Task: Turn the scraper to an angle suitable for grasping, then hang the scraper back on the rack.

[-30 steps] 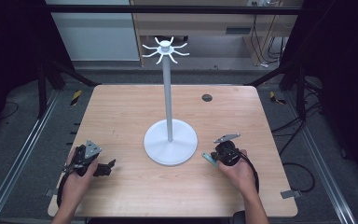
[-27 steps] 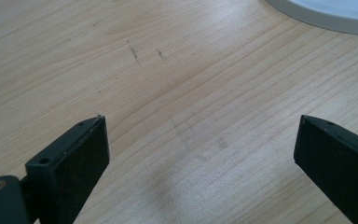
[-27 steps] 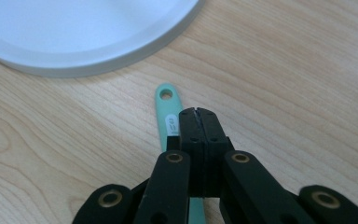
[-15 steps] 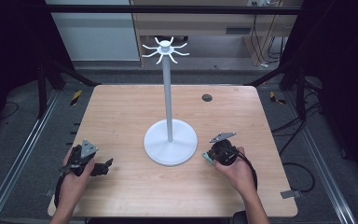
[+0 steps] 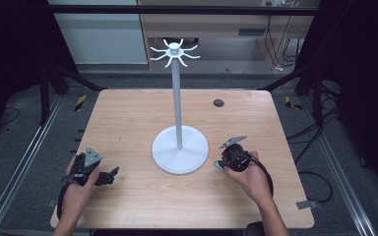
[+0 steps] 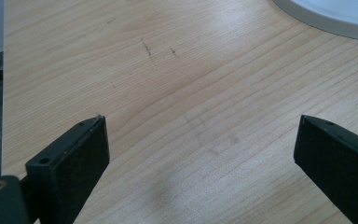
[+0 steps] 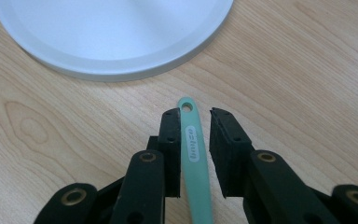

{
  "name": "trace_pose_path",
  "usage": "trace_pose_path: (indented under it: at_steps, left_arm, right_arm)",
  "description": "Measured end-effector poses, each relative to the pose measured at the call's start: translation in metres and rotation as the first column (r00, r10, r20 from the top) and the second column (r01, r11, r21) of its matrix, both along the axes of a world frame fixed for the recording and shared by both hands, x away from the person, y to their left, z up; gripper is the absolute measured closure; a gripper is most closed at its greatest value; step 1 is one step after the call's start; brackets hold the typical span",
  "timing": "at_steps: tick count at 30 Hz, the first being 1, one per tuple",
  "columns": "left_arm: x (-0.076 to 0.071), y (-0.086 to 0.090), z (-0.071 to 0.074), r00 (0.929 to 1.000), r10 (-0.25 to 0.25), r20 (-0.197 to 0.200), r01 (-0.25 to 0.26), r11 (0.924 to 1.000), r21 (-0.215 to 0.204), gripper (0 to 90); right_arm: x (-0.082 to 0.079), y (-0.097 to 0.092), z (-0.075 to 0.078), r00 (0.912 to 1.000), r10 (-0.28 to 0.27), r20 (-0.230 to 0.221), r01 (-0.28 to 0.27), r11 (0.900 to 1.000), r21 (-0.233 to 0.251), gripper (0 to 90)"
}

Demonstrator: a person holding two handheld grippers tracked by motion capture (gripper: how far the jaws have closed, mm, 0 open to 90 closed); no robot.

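A white stand [image 5: 179, 147] with a round base, a tall pole and hooks at the top stands mid-table. A mint-green handle [image 7: 192, 144] with a hole at its tip lies between the jaws of my right gripper [image 7: 195, 115]. It rests against the left jaw, and a narrow gap shows at the right jaw. This gripper [image 5: 220, 164] sits just right of the stand's base [image 7: 112, 32]. My left gripper [image 5: 108, 176] is low at the front left, and its jaws [image 6: 200, 154] stand wide open over bare wood.
The wooden table [image 5: 128, 113] has a small dark grommet [image 5: 218, 103] at the back right. Metal rails run along both sides of the table, and cables lie on the floor at the right.
Both grippers have barely shifted. The right one has edged slightly left toward the stand's base.
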State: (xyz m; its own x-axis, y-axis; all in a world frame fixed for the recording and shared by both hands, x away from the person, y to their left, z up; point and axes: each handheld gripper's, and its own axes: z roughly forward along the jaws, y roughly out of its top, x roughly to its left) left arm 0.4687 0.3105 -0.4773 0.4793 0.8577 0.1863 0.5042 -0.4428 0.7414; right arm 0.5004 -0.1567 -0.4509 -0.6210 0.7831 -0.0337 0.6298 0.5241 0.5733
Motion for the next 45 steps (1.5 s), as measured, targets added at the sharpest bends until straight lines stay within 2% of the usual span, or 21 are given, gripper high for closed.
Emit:
trace_pose_path:
  at_steps: [6,17,21,29,37,45]
  left_arm:
    - [0.000,0.000,0.000,1.0000,-0.001,-0.001,0.001,1.0000,-0.001,3.0]
    - [0.000,0.001,0.000,1.0000,0.002,-0.001,-0.002,1.0000,-0.004,3.0]
    - [-0.001,0.001,0.000,1.0000,0.001,-0.001,-0.001,1.0000,-0.007,3.0]
    - [-0.001,0.002,0.001,1.0000,0.008,0.003,-0.008,0.9999,-0.012,2.9]
    - [-0.001,0.002,0.001,1.0000,0.009,0.004,-0.009,0.9999,-0.009,2.9]
    - [-0.001,0.002,0.001,1.0000,0.004,0.002,-0.004,0.9999,-0.010,2.9]
  right_arm:
    - [-0.001,0.001,0.003,0.9998,0.018,-0.011,-0.018,0.9997,-0.015,71.3]
    - [0.000,0.000,0.007,0.9992,0.014,-0.038,-0.016,0.9991,-0.039,66.2]
    - [0.001,0.002,0.006,0.9983,0.023,-0.053,-0.026,0.9975,-0.065,63.7]
    - [0.005,0.006,0.007,0.9968,0.040,-0.069,-0.046,0.9956,-0.081,62.5]
    - [0.011,0.008,0.004,0.9944,0.032,-0.101,-0.044,0.9919,-0.119,62.3]
    - [0.020,0.012,-0.003,0.9918,0.019,-0.126,-0.036,0.9901,-0.136,61.6]
